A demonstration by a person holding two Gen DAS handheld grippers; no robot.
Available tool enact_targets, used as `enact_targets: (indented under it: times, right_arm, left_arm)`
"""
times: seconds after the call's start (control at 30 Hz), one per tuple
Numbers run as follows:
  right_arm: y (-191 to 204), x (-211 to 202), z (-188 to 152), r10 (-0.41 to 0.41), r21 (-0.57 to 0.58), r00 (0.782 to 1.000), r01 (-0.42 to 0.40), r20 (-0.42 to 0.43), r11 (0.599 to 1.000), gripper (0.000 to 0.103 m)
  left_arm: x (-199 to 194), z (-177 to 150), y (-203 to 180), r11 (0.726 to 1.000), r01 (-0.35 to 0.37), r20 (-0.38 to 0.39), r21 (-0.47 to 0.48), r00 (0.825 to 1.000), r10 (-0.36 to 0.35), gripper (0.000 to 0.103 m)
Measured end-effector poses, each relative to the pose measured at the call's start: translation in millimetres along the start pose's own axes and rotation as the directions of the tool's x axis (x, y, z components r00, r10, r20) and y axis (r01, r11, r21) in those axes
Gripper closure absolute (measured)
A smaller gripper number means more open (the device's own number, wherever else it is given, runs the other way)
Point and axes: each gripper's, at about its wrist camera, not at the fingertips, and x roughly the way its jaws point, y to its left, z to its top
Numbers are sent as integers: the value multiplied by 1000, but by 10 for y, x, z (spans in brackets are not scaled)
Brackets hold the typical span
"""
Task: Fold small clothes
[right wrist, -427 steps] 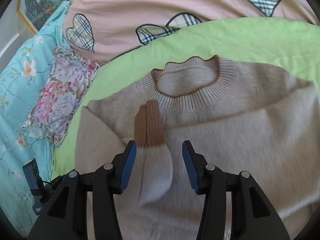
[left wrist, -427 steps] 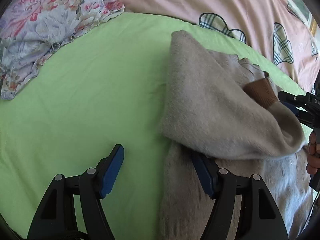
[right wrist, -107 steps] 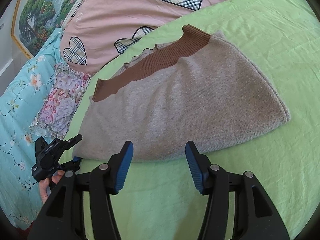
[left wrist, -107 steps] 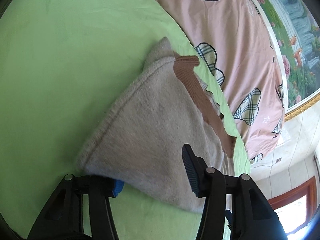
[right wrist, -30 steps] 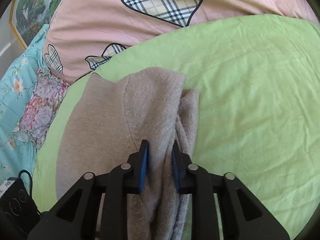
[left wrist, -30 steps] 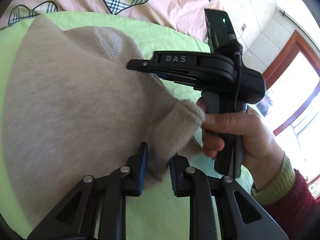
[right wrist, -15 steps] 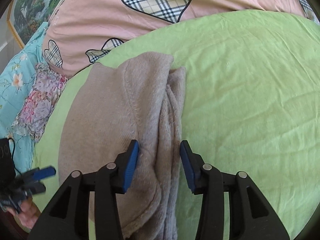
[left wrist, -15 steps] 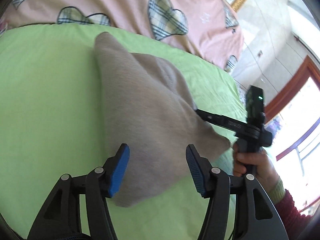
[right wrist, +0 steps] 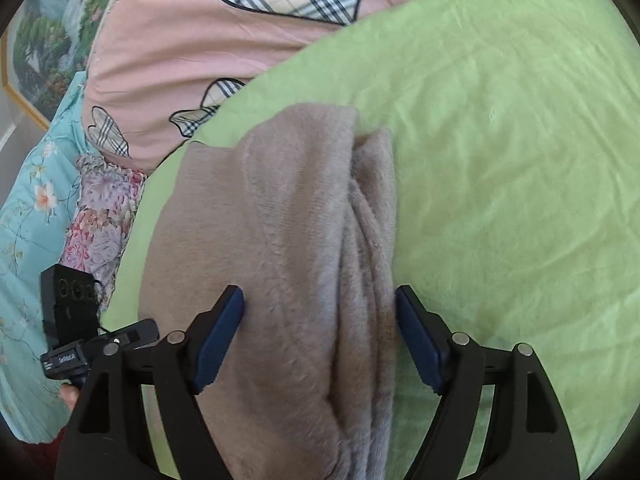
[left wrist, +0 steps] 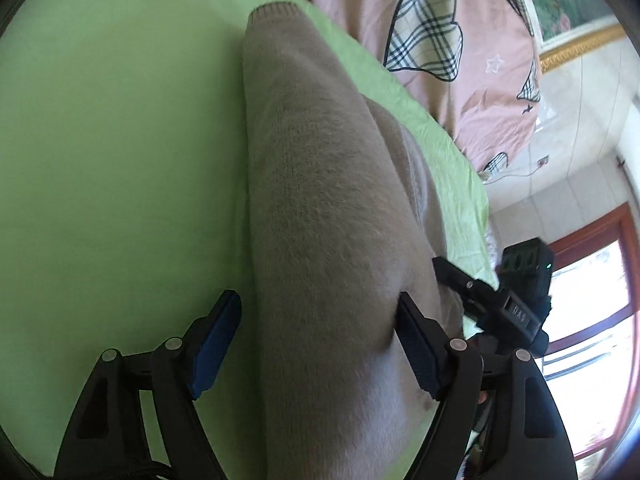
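**Both grippers let go of the folded sweater**

Both of my grippers have just been opening, and the beige sweater (right wrist: pixel 280 240) they pinched a second ago now lies free on the green bed sheet (right wrist: pixel 500 140). My left gripper (left wrist: pixel 320 336) stands spread with the sweater's folded bulk between its blue pads, not clamped. My right gripper (right wrist: pixel 320 332) is spread the same way over the layered edge. Beyond the sheet lies a pink quilt (right wrist: pixel 180 40) with plaid hearts.

Fuzzy matt beige knit sweater (right wrist: pixel 280 240), smooth green cotton sheet (right wrist: pixel 500 160), matt black plastic tool (right wrist: pixel 318 340)
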Motion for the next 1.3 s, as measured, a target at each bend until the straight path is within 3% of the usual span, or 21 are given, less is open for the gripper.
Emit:
enact_targets:
  times: [0.07, 0.17, 0.2, 0.37, 0.67, 0.83, 0.93, 1.03, 1.1, 1.3]
  right_arm:
    - [0, 48, -14, 9, -6, 1000, -9, -14, 1000, 26]
    - [37, 118, -35, 41, 5, 996, -40, -74, 999, 54]
    - [74, 113, -53, 33, 0, 997, -33, -71, 999, 59]
    - [321, -38, -157, 52, -28, 998, -53, -30, 998, 68]
    - [1225, 92, -675, 211, -104, 976, -216, -52, 971, 69]
    - [1563, 405, -993, 273, -117, 956, -285, -107, 952, 69]
    - [1563, 611, -1156, 210, -113, 968, -226, -135, 967, 67]
    - [1513, 578, -1203, 189, -103, 973, -204, -134, 974, 59]
    - [1522, 499, -1176, 149, -111, 980, -164, -130, 980, 49]
    - [1653, 162, -1012, 4, -179, 1000, -3, 7, 984, 45]
  left_arm:
    - [78, 8, 24, 999, 29, 6, 15, 1000, -29, 42]
    - [45, -48, -63, 997, -8, 29, 78, 1000, 6, 50]
    - [12, -67, -89, 996, -16, 34, 91, 999, 13, 52]
    - [-361, -176, -194, 993, -21, 66, 120, 998, 13, 58]
    - [-1591, -676, 123, 986, -113, 166, 123, 982, 92, 58]
    - [-1879, -943, 430, 981, -171, 163, 91, 974, 155, 57]
    - [-1812, -1069, 657, 974, -213, 113, 72, 973, 204, 51]
    - [-1854, -1137, 730, 983, -175, 116, 58, 979, 167, 38]
    - [-1898, -1134, 745, 984, -167, 129, 60, 979, 158, 37]
    - [-2009, -1080, 861, 987, -157, 166, 8, 974, 154, 34]
